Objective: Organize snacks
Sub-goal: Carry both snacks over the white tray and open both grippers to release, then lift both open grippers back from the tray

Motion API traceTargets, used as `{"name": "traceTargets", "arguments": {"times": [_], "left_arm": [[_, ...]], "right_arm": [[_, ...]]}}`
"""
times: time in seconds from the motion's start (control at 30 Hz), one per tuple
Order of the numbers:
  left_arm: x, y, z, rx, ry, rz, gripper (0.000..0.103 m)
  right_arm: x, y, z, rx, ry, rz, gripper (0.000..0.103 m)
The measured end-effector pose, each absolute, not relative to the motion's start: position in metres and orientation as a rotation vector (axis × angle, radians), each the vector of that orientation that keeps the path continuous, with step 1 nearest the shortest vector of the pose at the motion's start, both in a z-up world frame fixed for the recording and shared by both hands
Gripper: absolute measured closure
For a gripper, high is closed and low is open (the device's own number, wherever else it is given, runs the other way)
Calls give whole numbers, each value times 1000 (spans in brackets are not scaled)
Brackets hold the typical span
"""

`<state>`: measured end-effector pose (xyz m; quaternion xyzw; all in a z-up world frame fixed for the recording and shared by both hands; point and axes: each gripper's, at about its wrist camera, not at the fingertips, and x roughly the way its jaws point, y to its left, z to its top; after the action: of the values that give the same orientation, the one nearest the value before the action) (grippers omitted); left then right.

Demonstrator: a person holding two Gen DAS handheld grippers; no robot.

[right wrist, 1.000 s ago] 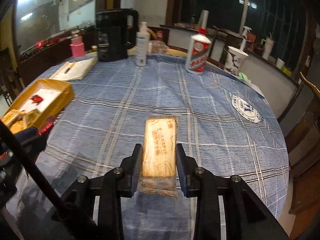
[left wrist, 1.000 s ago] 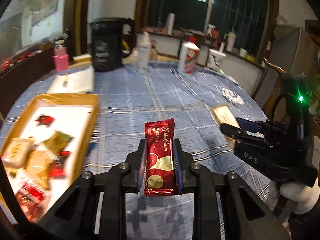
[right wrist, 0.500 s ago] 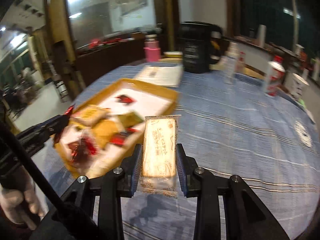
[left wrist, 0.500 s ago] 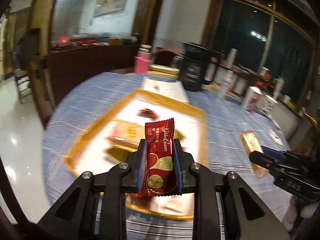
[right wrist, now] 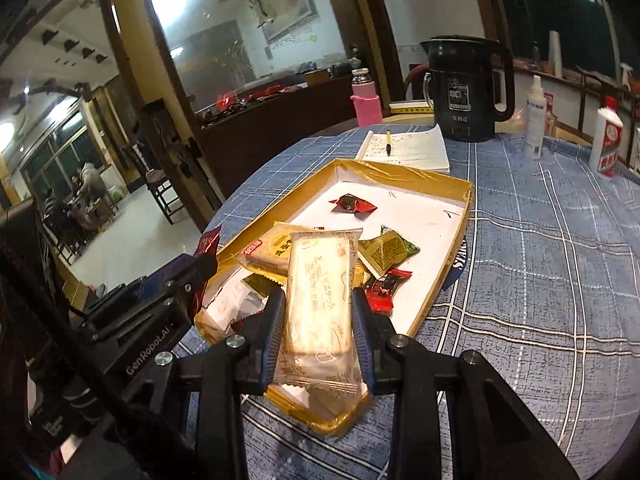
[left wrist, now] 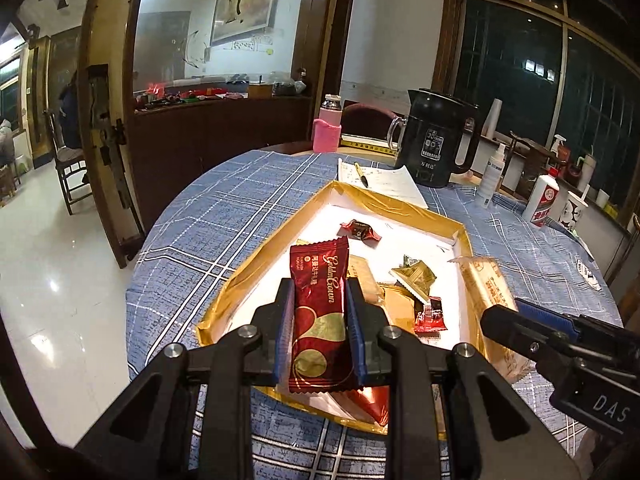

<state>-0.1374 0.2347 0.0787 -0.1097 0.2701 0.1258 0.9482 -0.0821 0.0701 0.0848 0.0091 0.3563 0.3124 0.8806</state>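
Left gripper [left wrist: 319, 322] clamps a red snack packet [left wrist: 320, 320]; right gripper [right wrist: 319, 330] clamps a pale biscuit packet [right wrist: 320, 304], both over the gold tray [left wrist: 256, 264].

The left tool [left wrist: 320, 334] points forward and down, its jaws clamped on a red wrapper [left wrist: 319, 316]. The right tool [right wrist: 318, 330], just beside it, grips a pale packet [right wrist: 318, 300] likewise.

A home dining room at night: a round table [left wrist: 240, 216] under a blue checked cloth bears a black kettle [left wrist: 438, 138] near its far edge, with a wooden sideboard [left wrist: 216, 132], framed painting [left wrist: 246, 4] and dark windows [left wrist: 520, 64] behind.
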Motion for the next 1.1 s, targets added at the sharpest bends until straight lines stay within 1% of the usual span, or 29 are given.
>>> {"name": "traceTargets", "arguments": {"times": [0.5, 0.57, 0.63, 0.73, 1.0, 1.07, 1.1], "left_arm": [[-124, 248, 73, -237, 589, 232, 76], [-121, 246, 72, -230, 593, 229, 76], [-118, 246, 70, -230, 600, 222, 76], [-113, 248, 65, -234, 615, 219, 76], [-107, 255, 59, -258, 628, 218, 75], [-108, 258, 61, -281, 619, 208, 74], [-110, 260, 62, -295, 612, 203, 71]], "right_arm": [[-74, 94, 68, -27, 798, 602, 71], [-72, 95, 65, -37, 801, 589, 75], [-69, 96, 62, -41, 813, 584, 76], [-64, 96, 58, -46, 825, 579, 79], [-58, 93, 54, -27, 832, 575, 79], [-56, 90, 55, -11, 831, 572, 79], [-55, 89, 55, -2, 832, 572, 79]]}}
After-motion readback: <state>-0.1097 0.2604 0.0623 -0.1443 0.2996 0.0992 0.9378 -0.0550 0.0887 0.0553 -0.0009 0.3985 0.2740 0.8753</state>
